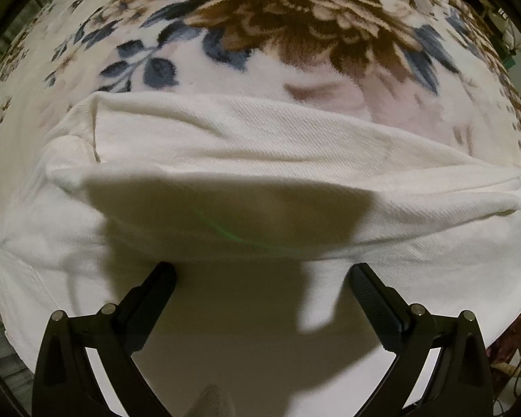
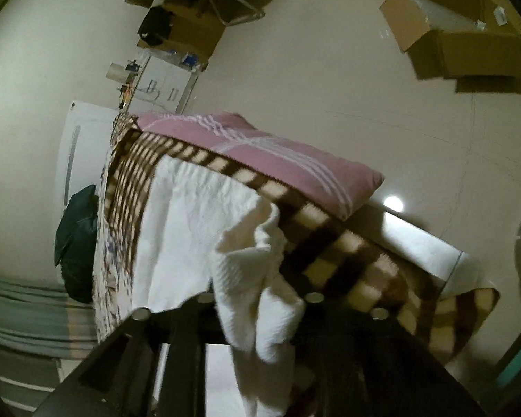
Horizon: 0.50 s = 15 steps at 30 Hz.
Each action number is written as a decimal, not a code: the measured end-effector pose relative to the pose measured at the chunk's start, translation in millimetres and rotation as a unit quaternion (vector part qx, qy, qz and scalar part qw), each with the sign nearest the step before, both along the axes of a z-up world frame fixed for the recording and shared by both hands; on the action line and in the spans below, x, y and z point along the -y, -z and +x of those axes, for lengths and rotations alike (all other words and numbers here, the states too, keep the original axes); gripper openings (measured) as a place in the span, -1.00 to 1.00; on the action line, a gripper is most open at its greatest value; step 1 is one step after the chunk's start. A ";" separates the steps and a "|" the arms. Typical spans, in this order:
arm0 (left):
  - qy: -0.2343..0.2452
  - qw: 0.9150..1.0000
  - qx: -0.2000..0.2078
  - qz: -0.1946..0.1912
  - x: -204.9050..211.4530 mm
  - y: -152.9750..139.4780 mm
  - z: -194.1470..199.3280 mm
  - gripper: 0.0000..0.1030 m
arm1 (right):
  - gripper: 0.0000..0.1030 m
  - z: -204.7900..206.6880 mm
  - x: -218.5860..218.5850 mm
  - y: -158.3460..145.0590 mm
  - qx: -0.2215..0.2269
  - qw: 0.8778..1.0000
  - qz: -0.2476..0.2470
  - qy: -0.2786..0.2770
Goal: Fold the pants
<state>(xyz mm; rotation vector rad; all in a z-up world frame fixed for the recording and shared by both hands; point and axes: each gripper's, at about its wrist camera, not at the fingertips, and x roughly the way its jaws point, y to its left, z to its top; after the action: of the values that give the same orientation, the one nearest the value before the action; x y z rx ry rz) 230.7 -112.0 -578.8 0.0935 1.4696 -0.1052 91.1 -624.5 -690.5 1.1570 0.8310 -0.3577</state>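
I'm looking down over the floral blanket (image 1: 260, 34) spread across the bed, and the white pants (image 1: 260, 180) are lying on top of it, already doubled over once so a rounded fold edge is running across my left view. My left gripper (image 1: 260, 288) is hovering just above the near layer with its jaws spread wide and nothing between them, casting a broad shadow on the cloth. The right gripper (image 2: 257, 316) is tilted hard, and I'm seeing its fingers pinching a bunched end of the pants, the cloth drooping out past the tips. The fabric is reading as a soft twill weave, light and limp, so I'm judging it will sag wherever it isn't supported and won't slip much on the fleecy blanket; taking it at a corner or along the folded edge looks safest. The right view is giving me what the left cannot: the blanket's brown checked border, a pink striped pillow (image 2: 260, 153) beyond it, a cardboard box (image 2: 462, 31) on the floor, and the pants reaching toward that border. The left view alone is showing the neat crease and how flat the layers are sitting.
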 end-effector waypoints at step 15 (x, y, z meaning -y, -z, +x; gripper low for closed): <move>-0.053 0.992 0.044 -0.108 -81.9 -105.9 -41.6 1.00 | -0.79 29.0 -183.5 -190.2 0.098 0.980 -0.111 -0.132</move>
<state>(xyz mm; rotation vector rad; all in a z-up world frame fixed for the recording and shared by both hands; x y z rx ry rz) 189.1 -30.1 -472.9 -0.1540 1.3632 -0.1698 120.2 -441.0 -500.3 0.8469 0.7390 -0.1096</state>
